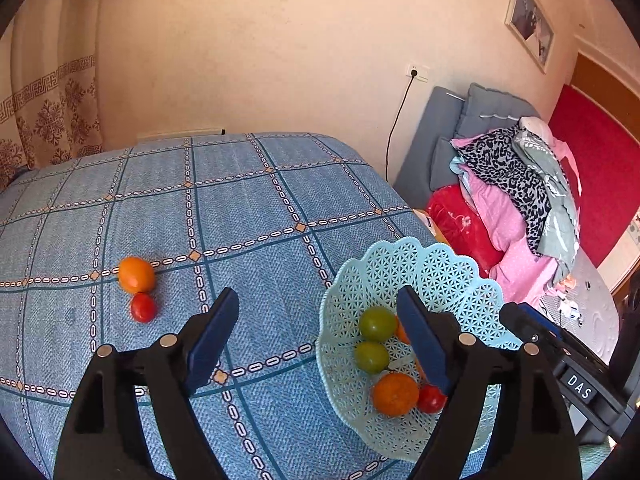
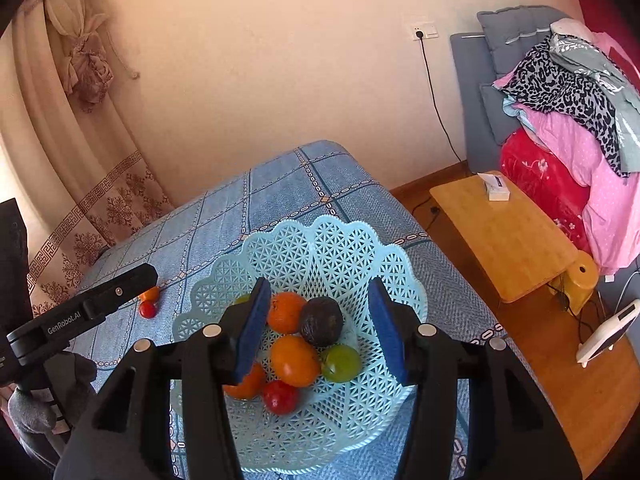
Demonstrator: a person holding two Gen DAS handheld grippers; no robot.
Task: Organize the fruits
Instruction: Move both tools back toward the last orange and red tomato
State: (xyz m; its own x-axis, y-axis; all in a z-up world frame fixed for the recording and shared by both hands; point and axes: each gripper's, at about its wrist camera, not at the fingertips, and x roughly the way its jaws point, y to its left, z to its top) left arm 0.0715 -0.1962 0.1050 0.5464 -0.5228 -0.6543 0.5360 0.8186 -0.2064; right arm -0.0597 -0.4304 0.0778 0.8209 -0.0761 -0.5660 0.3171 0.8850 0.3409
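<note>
1. Two fruits are left out on the blue checked tablecloth (image 1: 240, 200): an orange (image 1: 136, 274) and a small red tomato (image 1: 143, 307). They are touching each other, toward the left side of the table, well apart from the basket.
2. A light blue basket (image 2: 320, 248) with holes is set near the right edge of the table.
3. Many fruits are piled in the basket: a dark avocado (image 2: 321, 321), a big orange fruit (image 2: 295, 360), a second orange fruit (image 2: 285, 311), a green tomato (image 2: 341, 363) and a red tomato (image 2: 281, 397).
4. In the left view, two green tomatoes (image 1: 376, 323) are seen in the basket, one just below the other.
5. The left gripper (image 1: 320, 340) is held wide apart, with nothing between its blue fingers (image 1: 212, 336). One finger is over the cloth and the other is over the basket.
6. The right gripper (image 2: 318, 330) is held over the basket. Its fingers (image 2: 252, 332) are apart, and no fruit is pressed by them.
7. A wooden side table (image 2: 504, 236) is seen past the right edge of the table, with a small white box (image 2: 495, 187) on it.
</note>
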